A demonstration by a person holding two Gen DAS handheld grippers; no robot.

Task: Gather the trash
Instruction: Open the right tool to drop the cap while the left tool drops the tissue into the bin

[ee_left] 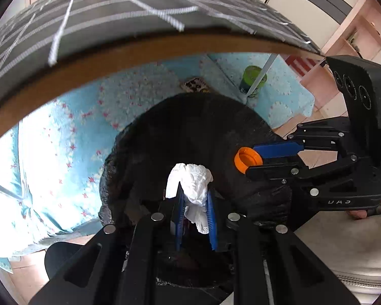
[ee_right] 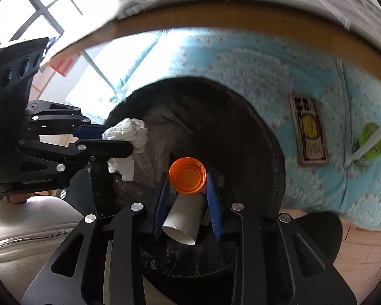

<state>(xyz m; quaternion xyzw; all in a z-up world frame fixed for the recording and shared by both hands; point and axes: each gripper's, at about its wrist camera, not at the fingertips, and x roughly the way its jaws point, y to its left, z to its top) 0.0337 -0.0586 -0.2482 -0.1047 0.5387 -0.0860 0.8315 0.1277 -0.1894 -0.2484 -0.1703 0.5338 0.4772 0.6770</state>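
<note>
Black right tool (ee_left: 254, 161) body, mirrored lettering, seemingly "CAD"

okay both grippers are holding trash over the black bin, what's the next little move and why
Probably open both grippers and let go. The left gripper pinches a crumpled tissue, the right gripper an orange cap, and both hang over the open mouth of the black bin, so each piece should fall inside.

— What trash is there?
— A crumpled white paper tissue (ee_left: 190, 185) and a round orange plastic cap (ee_right: 187, 175), open side up, both hanging above the black bin bag (ee_right: 254, 127).
— Inside it?
— A white paper tube (ee_right: 184, 218), lying tilted.
</note>
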